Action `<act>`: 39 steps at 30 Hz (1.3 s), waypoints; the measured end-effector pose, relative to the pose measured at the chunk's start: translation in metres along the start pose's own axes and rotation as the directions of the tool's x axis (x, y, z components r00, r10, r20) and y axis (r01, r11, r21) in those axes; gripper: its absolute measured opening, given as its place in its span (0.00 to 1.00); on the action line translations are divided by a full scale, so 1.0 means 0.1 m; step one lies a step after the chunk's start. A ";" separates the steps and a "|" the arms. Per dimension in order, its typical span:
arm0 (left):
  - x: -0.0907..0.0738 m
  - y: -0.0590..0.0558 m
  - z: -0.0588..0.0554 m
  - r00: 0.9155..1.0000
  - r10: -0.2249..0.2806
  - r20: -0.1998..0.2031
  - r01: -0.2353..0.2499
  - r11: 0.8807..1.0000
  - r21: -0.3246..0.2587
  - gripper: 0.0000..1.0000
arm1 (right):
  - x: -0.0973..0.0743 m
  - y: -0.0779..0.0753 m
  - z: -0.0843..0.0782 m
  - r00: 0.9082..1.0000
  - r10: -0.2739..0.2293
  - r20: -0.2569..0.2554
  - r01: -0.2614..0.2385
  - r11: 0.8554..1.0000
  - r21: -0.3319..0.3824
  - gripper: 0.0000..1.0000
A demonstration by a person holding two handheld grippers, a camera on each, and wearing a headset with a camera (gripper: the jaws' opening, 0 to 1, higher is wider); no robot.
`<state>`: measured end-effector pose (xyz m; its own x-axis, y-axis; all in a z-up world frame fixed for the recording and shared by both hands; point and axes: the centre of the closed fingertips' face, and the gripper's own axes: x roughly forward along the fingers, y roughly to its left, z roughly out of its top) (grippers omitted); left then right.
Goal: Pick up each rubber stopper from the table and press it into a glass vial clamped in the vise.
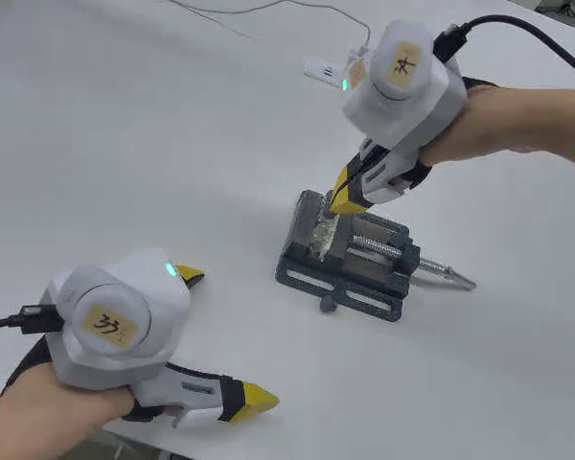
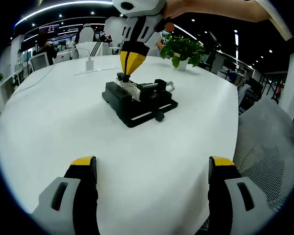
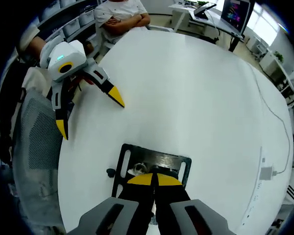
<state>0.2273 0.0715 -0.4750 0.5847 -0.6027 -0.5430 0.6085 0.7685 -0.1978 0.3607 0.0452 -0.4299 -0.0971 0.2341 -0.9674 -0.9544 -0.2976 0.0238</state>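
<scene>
Yellow-tipped right gripper (image 1: 343,199), head view: jaws together, tips on glass vial (image 1: 323,235) in vise (image 1: 364,278), mid-surface | left gripper view: left gripper (image 2: 152,162) spread, empty, by surface edge | right gripper view: stopper hidden beneath tips | step: likely seating; next: straight downward push

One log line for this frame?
right gripper: shut, tips at vial in vise | left gripper: open, clear of vise, over table
</scene>
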 end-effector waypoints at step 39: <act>0.03 0.08 0.12 1.000 0.008 0.026 -0.008 1.000 -0.013 0.94 | 0.04 0.02 -0.02 0.991 0.072 -0.111 -0.053 0.985 0.166 0.00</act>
<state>0.2399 0.0732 -0.4685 0.6034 -0.6015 -0.5236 0.5968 0.7761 -0.2038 0.3594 0.0437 -0.4346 -0.1336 0.1084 -0.9851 -0.9815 -0.1518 0.1164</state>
